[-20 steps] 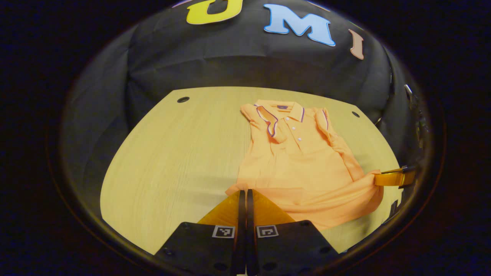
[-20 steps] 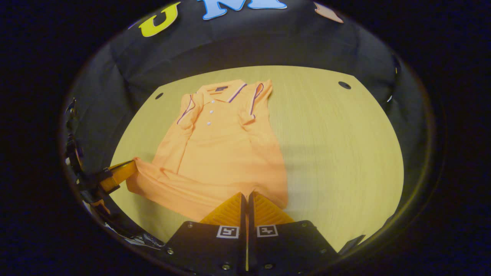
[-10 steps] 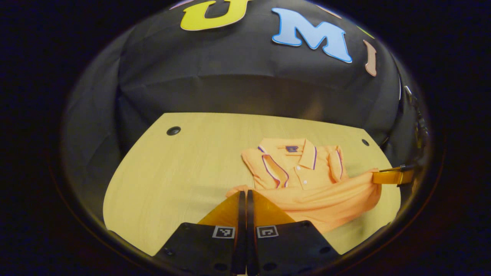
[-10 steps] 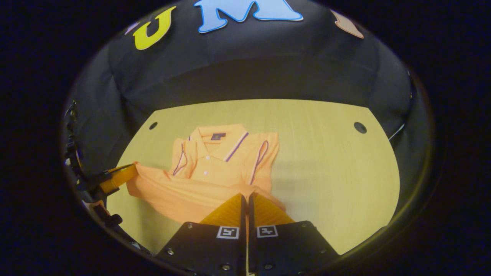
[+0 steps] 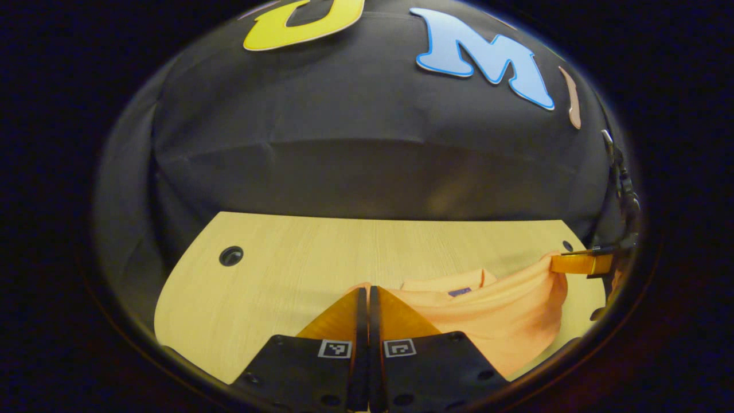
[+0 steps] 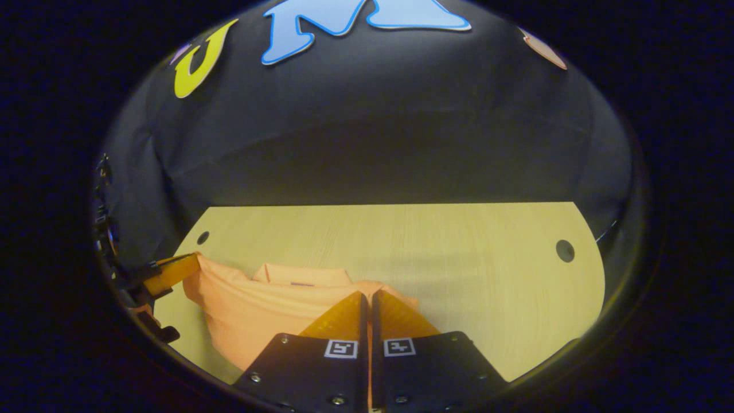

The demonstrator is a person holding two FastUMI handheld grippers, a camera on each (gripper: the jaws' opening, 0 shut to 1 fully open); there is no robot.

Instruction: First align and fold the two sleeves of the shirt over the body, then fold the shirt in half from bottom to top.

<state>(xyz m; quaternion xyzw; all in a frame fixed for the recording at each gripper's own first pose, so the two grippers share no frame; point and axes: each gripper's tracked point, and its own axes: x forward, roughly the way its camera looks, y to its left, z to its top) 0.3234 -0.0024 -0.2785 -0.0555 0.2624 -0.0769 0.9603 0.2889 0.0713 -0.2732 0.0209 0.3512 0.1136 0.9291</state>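
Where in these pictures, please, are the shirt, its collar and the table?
shirt (image 5: 504,321): left gripper view, on the lifted orange body fabric.
collar (image 6: 301,275): right gripper view, on its far folded edge.
table (image 6: 459,258): right gripper view, on bare wood.

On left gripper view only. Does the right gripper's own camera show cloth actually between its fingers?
Observer: Yes. In the right gripper view the right gripper has its fingers closed, with the hem of the shirt running in between them.
Operator: And my side's grip, seen from outside?
Observer: The left gripper is at that view's left edge. The shirt's other hem corner is pinched at its fingers, and the cloth is lifted off the table there.
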